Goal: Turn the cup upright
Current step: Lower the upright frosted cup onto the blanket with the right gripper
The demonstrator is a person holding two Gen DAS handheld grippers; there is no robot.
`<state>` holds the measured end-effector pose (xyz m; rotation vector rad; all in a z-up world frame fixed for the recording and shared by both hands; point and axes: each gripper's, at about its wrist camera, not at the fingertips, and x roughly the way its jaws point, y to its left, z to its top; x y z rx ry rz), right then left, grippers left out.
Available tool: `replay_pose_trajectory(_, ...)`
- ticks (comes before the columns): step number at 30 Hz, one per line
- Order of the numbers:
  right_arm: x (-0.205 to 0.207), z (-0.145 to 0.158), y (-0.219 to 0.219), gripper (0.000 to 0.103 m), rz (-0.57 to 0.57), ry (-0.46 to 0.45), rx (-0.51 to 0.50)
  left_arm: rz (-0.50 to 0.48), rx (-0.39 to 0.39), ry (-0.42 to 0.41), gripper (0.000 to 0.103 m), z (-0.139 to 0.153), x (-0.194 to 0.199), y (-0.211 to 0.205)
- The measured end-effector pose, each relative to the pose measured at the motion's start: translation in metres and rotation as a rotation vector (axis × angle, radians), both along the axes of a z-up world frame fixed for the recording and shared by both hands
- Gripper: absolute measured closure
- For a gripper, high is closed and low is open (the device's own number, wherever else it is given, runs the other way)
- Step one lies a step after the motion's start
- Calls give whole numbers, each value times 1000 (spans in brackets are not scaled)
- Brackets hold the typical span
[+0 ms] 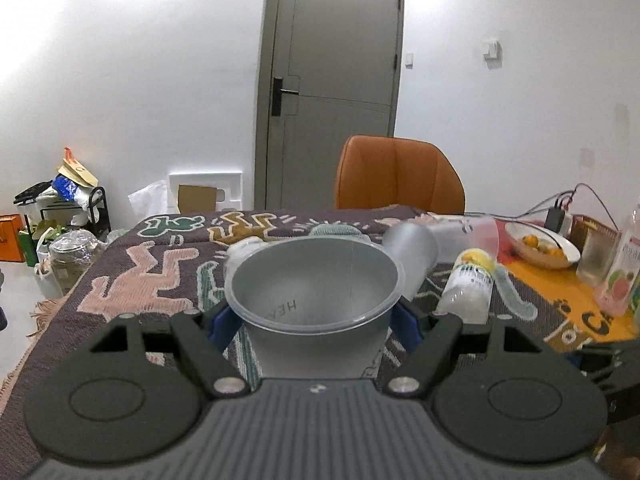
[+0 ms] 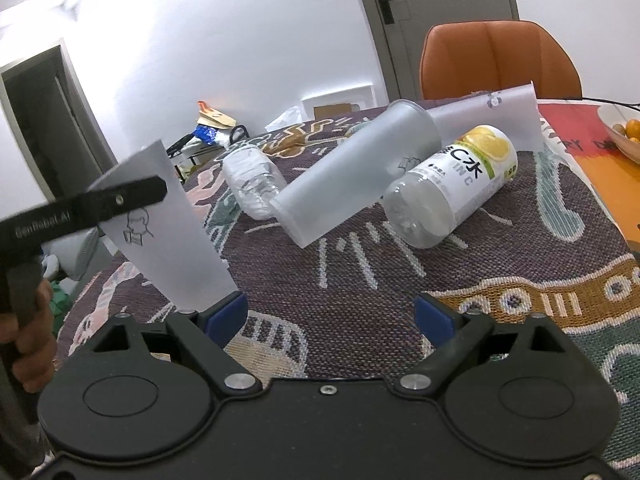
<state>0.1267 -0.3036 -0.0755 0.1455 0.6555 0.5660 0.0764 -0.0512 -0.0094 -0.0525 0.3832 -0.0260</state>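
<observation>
My left gripper (image 1: 316, 322) is shut on a frosted plastic cup (image 1: 316, 296), held with its mouth up toward the camera. In the right wrist view the same cup (image 2: 172, 236) stands upright at the left, gripped by the left gripper's black finger (image 2: 120, 200), its base near the patterned cloth (image 2: 360, 280). My right gripper (image 2: 330, 314) is open and empty above the cloth. A second frosted cup (image 2: 352, 176) lies on its side in the middle, a third (image 2: 492, 116) lies behind it.
A clear water bottle (image 2: 252, 184) and a lemon-label bottle (image 2: 452, 188) lie on the cloth beside the cups. An orange chair (image 2: 500, 60) stands behind the table. A bowl of oranges (image 1: 540, 244), bottles (image 1: 620, 276) and a cable sit at the right.
</observation>
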Motion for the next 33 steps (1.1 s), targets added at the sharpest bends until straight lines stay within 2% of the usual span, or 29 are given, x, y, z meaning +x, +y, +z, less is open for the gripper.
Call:
replay_pose_trajectory(3, 1, -3, 0, 10, -1, 7, -3, -7, 12, 23, 26, -1, 1, -2)
replay_pose_trajectory(8, 1, -3, 0, 10, 1, 7, -1, -12, -33, 61, 20, -2, 2, 3)
replay_pose_trajectory(14, -1, 0, 1, 6, -1, 1, -6, 3, -47, 60, 11, -1, -3, 6)
replay_pose_trajectory(22, -14, 13, 4, 0, -15, -42, -19, -12, -68, 43, 6, 6, -17, 7)
replay_pose_trajectory(33, -42, 32, 3, 0, -38, -106, -13, 8, -107, 42, 5, 11, -49, 17)
